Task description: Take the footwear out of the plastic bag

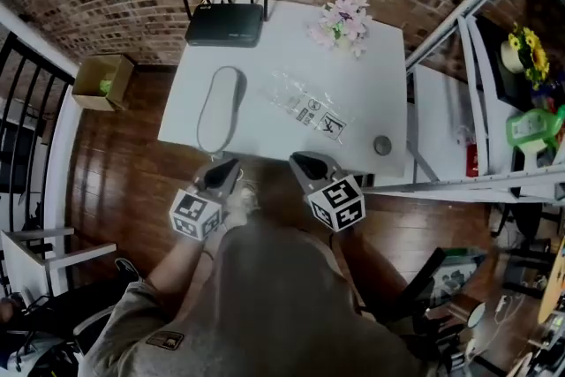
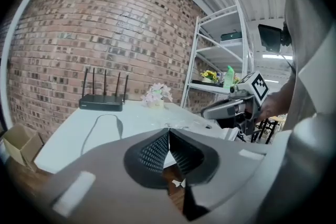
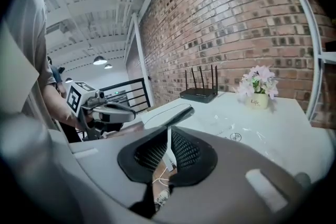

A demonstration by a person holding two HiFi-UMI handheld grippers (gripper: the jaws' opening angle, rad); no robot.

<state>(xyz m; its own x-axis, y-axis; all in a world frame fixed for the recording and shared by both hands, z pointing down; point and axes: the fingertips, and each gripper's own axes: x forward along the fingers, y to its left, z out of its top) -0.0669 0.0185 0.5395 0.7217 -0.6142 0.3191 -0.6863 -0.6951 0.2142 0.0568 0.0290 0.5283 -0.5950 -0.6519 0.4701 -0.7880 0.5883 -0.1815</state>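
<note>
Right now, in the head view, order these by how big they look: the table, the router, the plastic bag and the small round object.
1. table
2. router and plastic bag: they look much alike, and the clear bag's edges are faint, so they are left unranked
3. small round object

Black router and flowers at table's far edge; cardboard box on floor.

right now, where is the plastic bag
In the head view the plastic bag lies flat near the middle of the white table, just right of the footwear and nearer the person than the flowers.
</note>
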